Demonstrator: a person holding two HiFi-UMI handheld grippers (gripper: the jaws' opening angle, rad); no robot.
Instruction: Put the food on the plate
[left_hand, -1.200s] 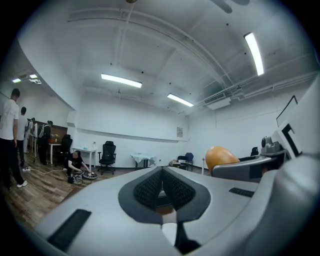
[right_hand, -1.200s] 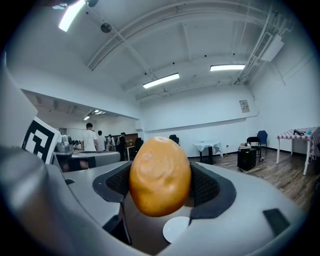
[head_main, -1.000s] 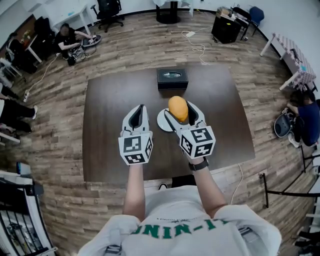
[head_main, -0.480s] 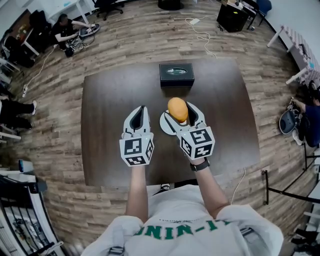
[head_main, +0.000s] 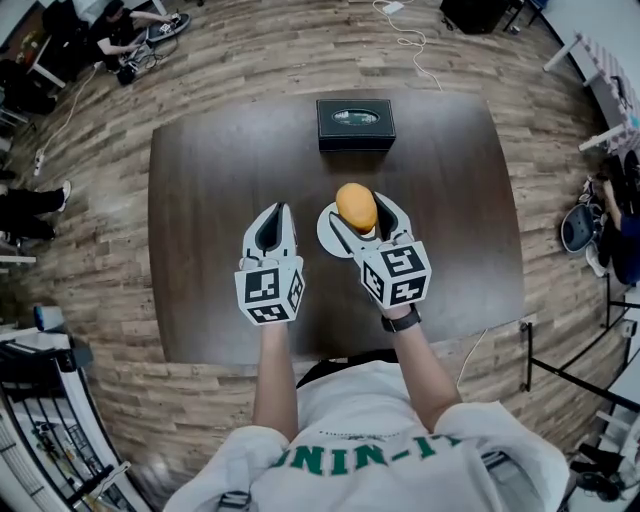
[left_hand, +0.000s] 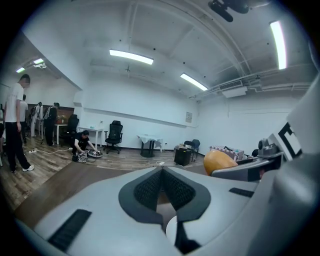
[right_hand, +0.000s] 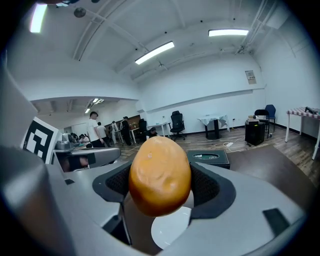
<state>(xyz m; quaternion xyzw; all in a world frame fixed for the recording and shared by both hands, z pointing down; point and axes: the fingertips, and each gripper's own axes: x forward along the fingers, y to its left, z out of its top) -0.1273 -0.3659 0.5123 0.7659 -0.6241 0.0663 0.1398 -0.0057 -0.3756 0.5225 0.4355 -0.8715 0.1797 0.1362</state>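
Observation:
An orange-yellow, potato-shaped piece of food (head_main: 356, 206) (right_hand: 160, 175) hangs just above a small white plate (head_main: 328, 234) (right_hand: 170, 227) on the dark wooden table (head_main: 200, 170). My right gripper (head_main: 360, 210) (right_hand: 161, 186) is shut on it, its pads pressing both sides. The left gripper (head_main: 272, 212) (left_hand: 162, 172) hovers to the left of the plate, shut with nothing in it. From the left gripper view the food (left_hand: 219, 161) shows at the right, and an edge of the plate (left_hand: 172, 231) shows below the jaws.
A black box with an oval window (head_main: 356, 124) (right_hand: 207, 157) lies at the table's far edge, beyond the plate. Around the table is wood flooring, with people, chairs and cables at the room's edges.
The head view has shifted, so the table and box sit higher in the picture. Both grippers keep much the same place by the plate, and the food stays in the right grip.

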